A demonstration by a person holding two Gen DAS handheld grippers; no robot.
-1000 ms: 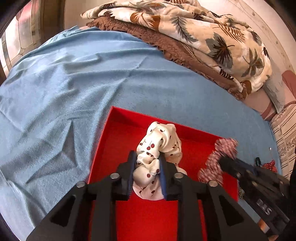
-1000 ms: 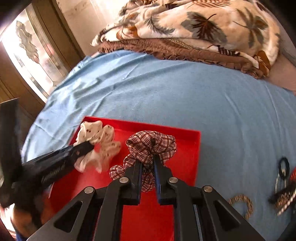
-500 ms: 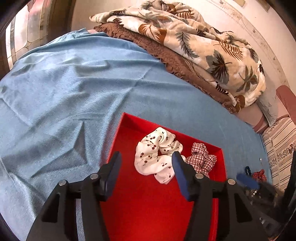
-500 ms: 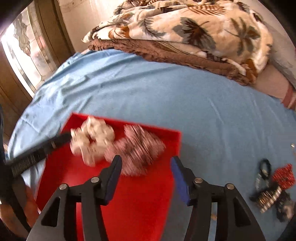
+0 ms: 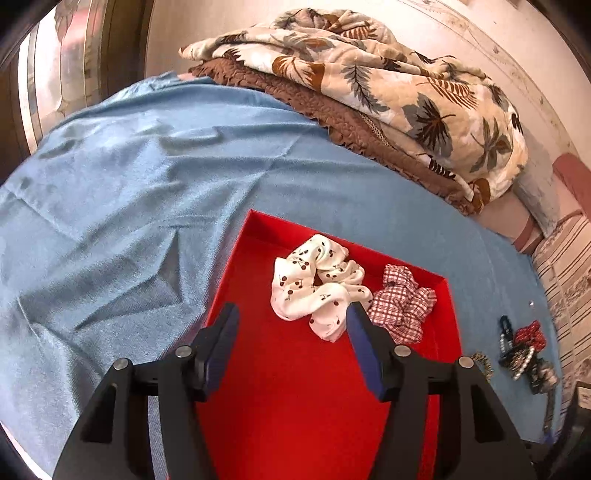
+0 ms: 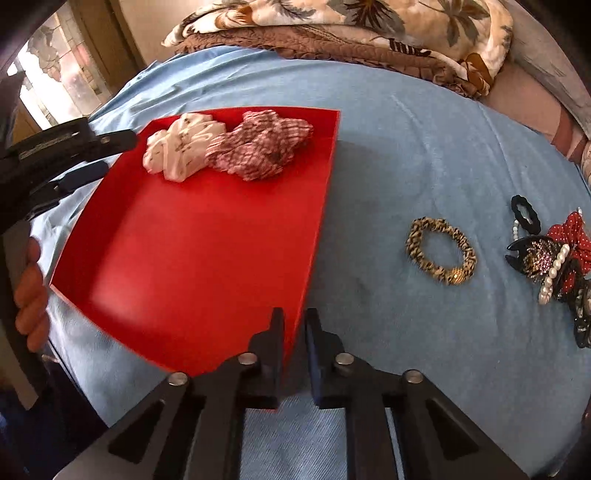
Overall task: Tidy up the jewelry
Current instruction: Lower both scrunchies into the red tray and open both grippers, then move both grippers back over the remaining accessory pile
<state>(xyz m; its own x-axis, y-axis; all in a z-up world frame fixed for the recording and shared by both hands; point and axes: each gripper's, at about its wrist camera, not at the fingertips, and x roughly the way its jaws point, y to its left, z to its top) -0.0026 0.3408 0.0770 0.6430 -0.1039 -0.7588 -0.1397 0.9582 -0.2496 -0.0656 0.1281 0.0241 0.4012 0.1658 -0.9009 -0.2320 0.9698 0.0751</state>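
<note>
A red tray [image 5: 295, 406] [image 6: 192, 258] lies on the blue bedspread. In its far end lie a white cherry-print scrunchie [image 5: 314, 288] [image 6: 181, 147] and a red plaid scrunchie [image 5: 402, 306] [image 6: 262, 147], touching. My left gripper [image 5: 291, 317] is open and empty, held above the tray short of the white scrunchie. My right gripper [image 6: 295, 325] is nearly closed and empty, its narrow gap astride the tray's near right edge. A leopard-print hair tie [image 6: 439, 251] lies right of the tray. A pile of clips, a pearl string and a red dotted bow [image 6: 554, 258] [image 5: 524, 350] lies further right.
A folded leaf-print blanket on a brown quilt [image 5: 369, 92] [image 6: 351, 26] lies at the back of the bed. A black hair tie [image 6: 524, 214] lies by the pile. The bedspread [image 5: 110, 221] is wrinkled at the left. A window [image 5: 55, 74] stands beyond the bed's left edge.
Both grippers let go of their scrunchies, which now lie in the tray, and drew back. The right gripper has since narrowed and moved toward the tray's near right edge.
</note>
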